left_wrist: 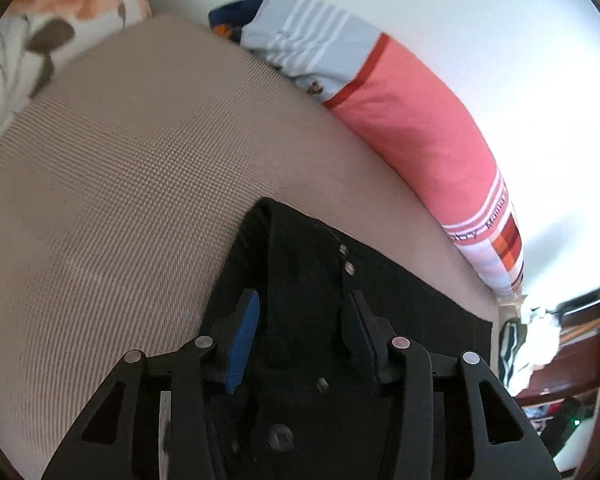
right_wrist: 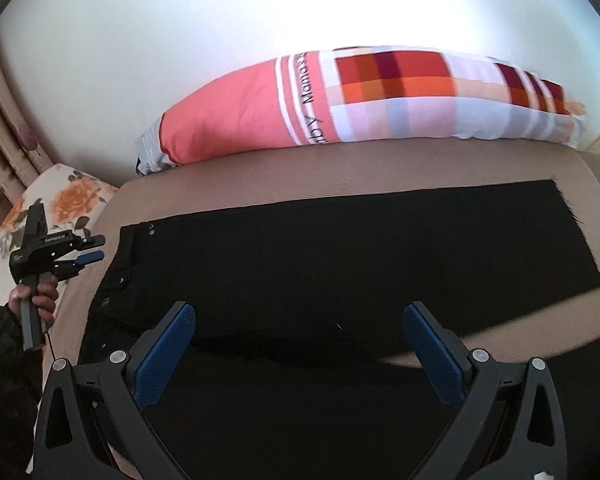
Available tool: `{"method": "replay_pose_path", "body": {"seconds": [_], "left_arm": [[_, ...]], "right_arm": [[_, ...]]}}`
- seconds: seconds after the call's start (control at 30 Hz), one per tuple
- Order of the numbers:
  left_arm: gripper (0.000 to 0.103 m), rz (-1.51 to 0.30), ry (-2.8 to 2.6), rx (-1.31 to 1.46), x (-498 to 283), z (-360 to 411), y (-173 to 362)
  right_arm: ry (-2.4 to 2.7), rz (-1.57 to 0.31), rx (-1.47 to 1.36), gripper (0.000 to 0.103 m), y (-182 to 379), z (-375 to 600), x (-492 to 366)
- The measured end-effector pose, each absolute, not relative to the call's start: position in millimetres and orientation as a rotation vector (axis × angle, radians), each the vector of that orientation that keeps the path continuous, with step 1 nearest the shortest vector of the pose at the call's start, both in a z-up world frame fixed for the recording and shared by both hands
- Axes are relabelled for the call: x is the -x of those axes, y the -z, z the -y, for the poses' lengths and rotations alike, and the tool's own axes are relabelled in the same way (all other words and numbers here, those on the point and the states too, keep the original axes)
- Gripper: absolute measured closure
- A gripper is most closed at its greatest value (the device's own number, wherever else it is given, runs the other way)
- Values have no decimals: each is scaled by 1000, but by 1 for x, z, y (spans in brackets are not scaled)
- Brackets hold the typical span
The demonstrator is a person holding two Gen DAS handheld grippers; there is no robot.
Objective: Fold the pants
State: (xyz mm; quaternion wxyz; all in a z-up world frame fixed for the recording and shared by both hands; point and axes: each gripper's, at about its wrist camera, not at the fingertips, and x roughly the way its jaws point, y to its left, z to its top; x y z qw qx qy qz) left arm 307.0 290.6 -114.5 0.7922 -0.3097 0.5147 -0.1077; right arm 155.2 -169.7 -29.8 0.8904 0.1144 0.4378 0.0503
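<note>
Both open, empty: left claw over pants waistband, right claw above their middle.

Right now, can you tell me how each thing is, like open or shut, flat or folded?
black pants: lying flat along the bed, legs together, not yet folded crosswise.
left gripper: open, over the waistband end, holding nothing.
right gripper: wide open, over the near edge of the pants.
long pillow: lying along the wall.
flowered pillow: lying at the waistband end of the bed.
</note>
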Motion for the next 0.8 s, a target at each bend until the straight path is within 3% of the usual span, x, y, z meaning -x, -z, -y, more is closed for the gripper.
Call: {"method": "replay_pose_path", "body": {"seconds": [0.1, 0.3, 0.67, 0.7, 0.73, 0.8], "left_arm": [[57, -1125, 255, 696, -320, -295, 133], [71, -1131, 353, 730, -338, -289, 147], [72, -1114, 391, 824, -377, -276, 162], [77, -1101, 386, 824, -375, -275, 161], [91, -1085, 373, 800, -371, -274, 157], [93, -1052, 374, 778, -362, -276, 147]], "right_arm": [[-112, -934, -227, 0, 41, 158, -176], [-172, -980, -202, 0, 62, 134, -216], [-443, -989, -48, 0, 74, 105, -290], [-470, -996, -34, 0, 77, 105, -298], [-498, -1008, -16, 0, 79, 105, -306], [-548, -1032, 24, 0, 84, 105, -320]]}}
